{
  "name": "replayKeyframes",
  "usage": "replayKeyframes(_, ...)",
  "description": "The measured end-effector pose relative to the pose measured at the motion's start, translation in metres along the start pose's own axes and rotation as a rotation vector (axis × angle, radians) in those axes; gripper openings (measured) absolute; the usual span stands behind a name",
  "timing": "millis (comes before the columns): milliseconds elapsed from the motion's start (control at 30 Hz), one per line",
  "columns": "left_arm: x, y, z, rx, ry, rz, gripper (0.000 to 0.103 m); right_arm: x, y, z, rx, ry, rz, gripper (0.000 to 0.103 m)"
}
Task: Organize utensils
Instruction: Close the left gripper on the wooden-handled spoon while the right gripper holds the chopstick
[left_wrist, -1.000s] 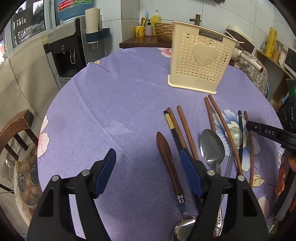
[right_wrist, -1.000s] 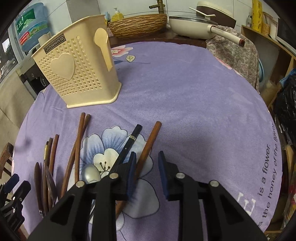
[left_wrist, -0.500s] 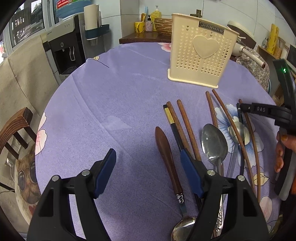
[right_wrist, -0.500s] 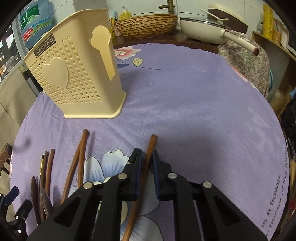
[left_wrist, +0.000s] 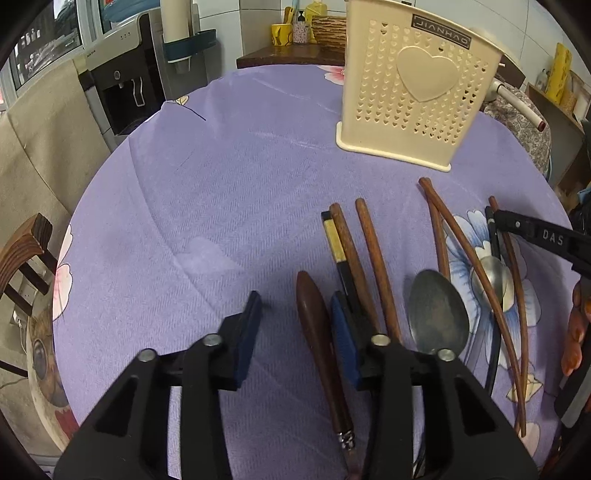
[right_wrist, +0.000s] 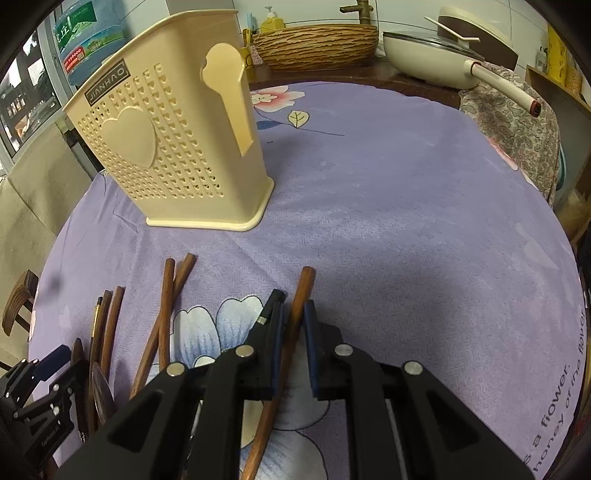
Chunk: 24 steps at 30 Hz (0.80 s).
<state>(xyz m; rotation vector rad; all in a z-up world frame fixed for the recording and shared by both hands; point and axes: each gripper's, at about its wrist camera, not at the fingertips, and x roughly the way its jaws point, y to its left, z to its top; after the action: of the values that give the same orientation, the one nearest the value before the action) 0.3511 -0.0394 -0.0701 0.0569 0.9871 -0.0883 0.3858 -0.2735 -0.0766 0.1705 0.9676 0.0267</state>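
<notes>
**Right tongs closing on a wooden chopstick**

The right tongs (right_wrist: 293, 332) are pinching a thin brown chopstick (right_wrist: 301, 295) near its far end; it is probably light, stiff and smooth, so liable to swivel. The cream holder (right_wrist: 177, 147) is standing ahead, to their left. The left tongs (left_wrist: 295, 325) are hanging spread around a dark spoon handle (left_wrist: 314, 325) on the worktop (left_wrist: 207, 206).

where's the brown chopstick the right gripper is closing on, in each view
Left wrist: the chopstick is far right, running under the right gripper.
Right wrist: the chopstick is at bottom centre, between that gripper's blue pads.
Shared landmark: the cream utensil holder.
</notes>
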Motion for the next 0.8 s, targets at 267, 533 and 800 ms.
replayKeyframes(267,0.005,-0.003,0.010,-0.014,0.013,-0.016,0.016,0.002,0.001,0.002,-0.013,-0.009,-0.003,0.010)
replayKeyframes(533,0.009,-0.004,0.016,-0.023,0.016,-0.036,0.016,0.002,0.003,0.001,-0.012,-0.015,0.001,0.010)
replayKeyframes(800,-0.016,-0.003,0.033,-0.025,-0.073,-0.060,0.015,-0.019,-0.002,0.012,0.002,-0.088,0.049,0.009)
